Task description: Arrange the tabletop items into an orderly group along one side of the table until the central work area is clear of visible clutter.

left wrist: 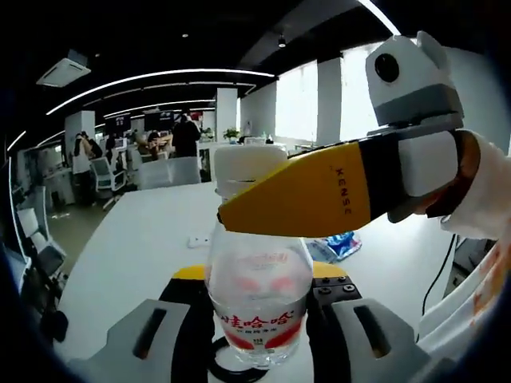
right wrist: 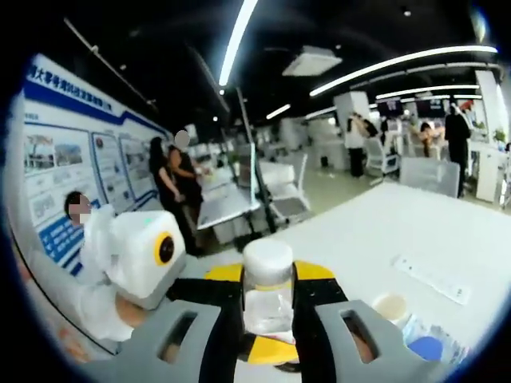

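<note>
Standing between the grey jaws of the left hand-held gripper (left wrist: 259,335) is a clear, round plastic water bottle with a white cap and a red and white label (left wrist: 258,299). The jaws press on its smooth sides, low down by the label. The bottle is upright, with the smooth white worktop (left wrist: 136,247) behind it.

In the left gripper view, the right hand-held gripper (left wrist: 227,214) comes in from the right. Its long yellow jaw has a pointed tip and lies across the bottle's neck. In the right gripper view, this gripper's grey jaws are closed on the bottle just under the white cap.

A crinkly blue and white packet (left wrist: 339,244) lies on the worktop behind the bottle. In the right gripper view, a flat white strip (right wrist: 431,278) lies farther off on the worktop.
</note>
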